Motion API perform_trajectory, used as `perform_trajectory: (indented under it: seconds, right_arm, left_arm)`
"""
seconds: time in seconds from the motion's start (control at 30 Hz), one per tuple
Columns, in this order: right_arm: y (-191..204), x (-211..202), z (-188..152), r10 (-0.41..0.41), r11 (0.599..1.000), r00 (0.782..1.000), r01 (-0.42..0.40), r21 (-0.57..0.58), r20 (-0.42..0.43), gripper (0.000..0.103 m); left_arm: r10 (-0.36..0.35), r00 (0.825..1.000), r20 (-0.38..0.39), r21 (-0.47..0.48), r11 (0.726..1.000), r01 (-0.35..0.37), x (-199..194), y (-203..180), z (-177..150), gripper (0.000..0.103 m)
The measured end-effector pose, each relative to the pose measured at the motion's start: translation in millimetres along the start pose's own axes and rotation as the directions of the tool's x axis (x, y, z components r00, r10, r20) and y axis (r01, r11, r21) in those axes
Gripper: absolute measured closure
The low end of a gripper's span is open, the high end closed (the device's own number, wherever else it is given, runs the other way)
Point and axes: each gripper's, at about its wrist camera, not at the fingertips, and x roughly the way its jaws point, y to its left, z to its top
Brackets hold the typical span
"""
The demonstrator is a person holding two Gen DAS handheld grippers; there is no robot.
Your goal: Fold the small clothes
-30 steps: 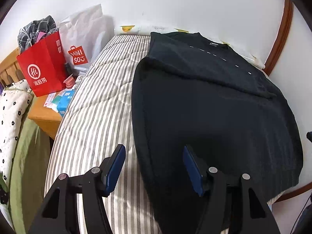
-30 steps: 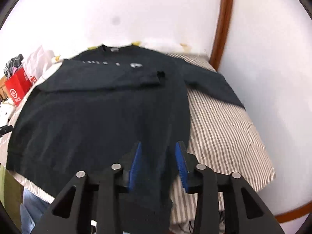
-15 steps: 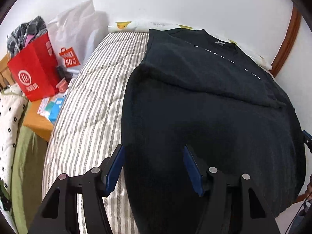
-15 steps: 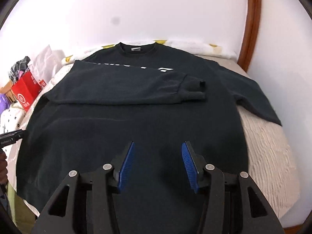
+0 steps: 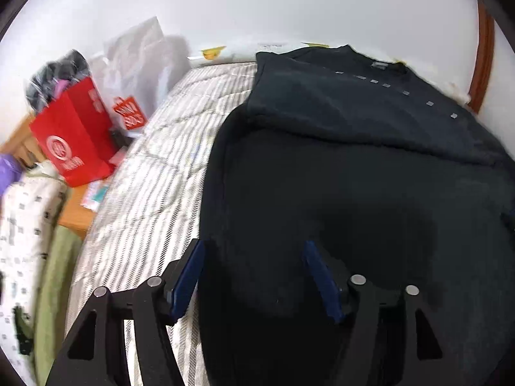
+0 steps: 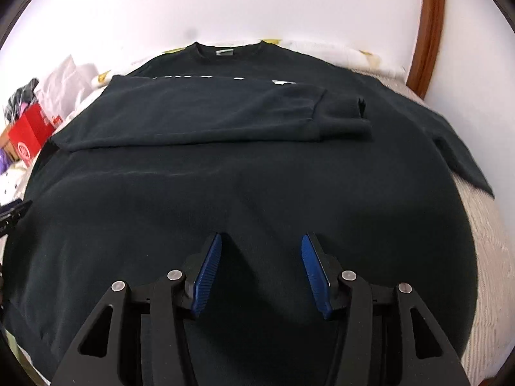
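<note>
A black long-sleeved sweatshirt point(image 6: 257, 173) lies flat on a striped bed, collar toward the wall. One sleeve point(image 6: 225, 112) is folded across the chest; the other sleeve point(image 6: 460, 160) stretches out to the right. My right gripper point(image 6: 260, 257) hovers over the lower body of the shirt, its blue pads apart and opening, nothing pinched. My left gripper point(image 5: 252, 267) hangs over the shirt's point(image 5: 354, 193) left edge near the hem, jaws opening, with fabric below them but not clamped. The left gripper's tip point(image 6: 14, 210) shows at the left rim of the right wrist view.
The striped mattress point(image 5: 145, 193) is bare to the left of the shirt. Beside the bed stand a red paper bag point(image 5: 72, 138) and a white shopping bag point(image 5: 138, 74) on a wooden stand. A spotted cloth point(image 5: 22, 225) hangs at the left. A white wall and a brown curved frame point(image 6: 428, 32) lie behind.
Both grippers have moved in lower over the shirt's lower half, the right one leftward from the shirt's right edge to its middle. The right jaws have widened; the left jaws widened slightly.
</note>
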Motion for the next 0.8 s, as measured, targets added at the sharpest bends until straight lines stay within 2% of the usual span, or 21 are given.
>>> perform_trajectory:
  seconds: [0.03, 0.07, 0.1, 0.13, 0.17, 0.2, 0.23, 0.37, 0.47, 0.57, 0.8]
  right_arm:
    - [4.7, -1.1, -1.8, -0.028, 1.0, 1.0, 0.028, -0.014, 0.008, 0.051]
    - [7.3, -0.2, -2.0, -0.041, 0.999, 0.999, 0.041, -0.023, 0.01, 0.051]
    - [7.0, 1.9, -0.5, -0.044, 0.999, 0.999, 0.044, -0.012, 0.006, 0.051]
    - [6.5, 0.6, -2.2, -0.046, 0.999, 0.999, 0.046, -0.007, 0.012, 0.05]
    - [3.6, 1.5, -1.6, -0.029, 1.0, 1.0, 0.029, 0.002, 0.009, 0.048]
    - [-0.5, 2.8, -0.2, -0.028, 0.999, 1.0, 0.028, 0.026, 0.0, 0.047]
    - [0.2, 2.1, -1.8, -0.038, 0.999, 0.999, 0.037, 0.013, 0.003, 0.047]
    - [-5.9, 1.7, 0.1, -0.003, 1.0, 1.0, 0.003, 0.031, -0.003, 0.042]
    - [1.2, 0.0, 0.1, -0.045, 0.999, 0.999, 0.045, 0.002, 0.0, 0.042]
    - [-3.9, 1.8, 0.9, -0.021, 0.999, 1.0, 0.021, 0.032, -0.005, 0.04]
    - [-2.4, 1.9, 2.2, -0.025, 0.999, 1.0, 0.025, 0.035, -0.002, 0.039]
  left_arm:
    - [0.021, 1.0, 0.006, 0.028, 0.999, -0.021, -0.3, -5.1, 0.5, 0.038]
    - [0.02, 1.0, -0.001, 0.005, 1.0, -0.02, 0.3, -3.9, 2.3, 0.037]
    - [0.01, 1.0, -0.002, -0.012, 1.0, -0.01, -0.3, -0.4, 1.0, 0.037]
    - [-0.044, 0.999, -0.013, -0.04, 0.998, 0.043, 2.7, 7.7, 3.6, 0.035]
    - [-0.058, 0.998, -0.036, -0.105, 0.993, 0.054, 7.3, 17.3, 6.0, 0.027]
    - [-0.056, 0.998, -0.033, -0.112, 0.992, 0.052, 6.4, 19.3, 4.1, 0.027]
    - [-0.077, 0.997, -0.031, -0.105, 0.992, 0.073, 6.0, 21.4, 3.8, 0.028]
    - [-0.067, 0.997, -0.041, -0.103, 0.993, 0.062, 5.8, 19.6, 3.5, 0.026]
    - [-0.064, 0.997, -0.041, -0.098, 0.993, 0.059, 5.7, 18.4, 2.8, 0.026]
    - [-0.071, 0.997, -0.042, -0.104, 0.992, 0.066, 7.5, 16.3, 3.7, 0.026]
    - [-0.07, 0.996, -0.047, -0.103, 0.992, 0.065, 8.3, 17.1, 4.2, 0.026]
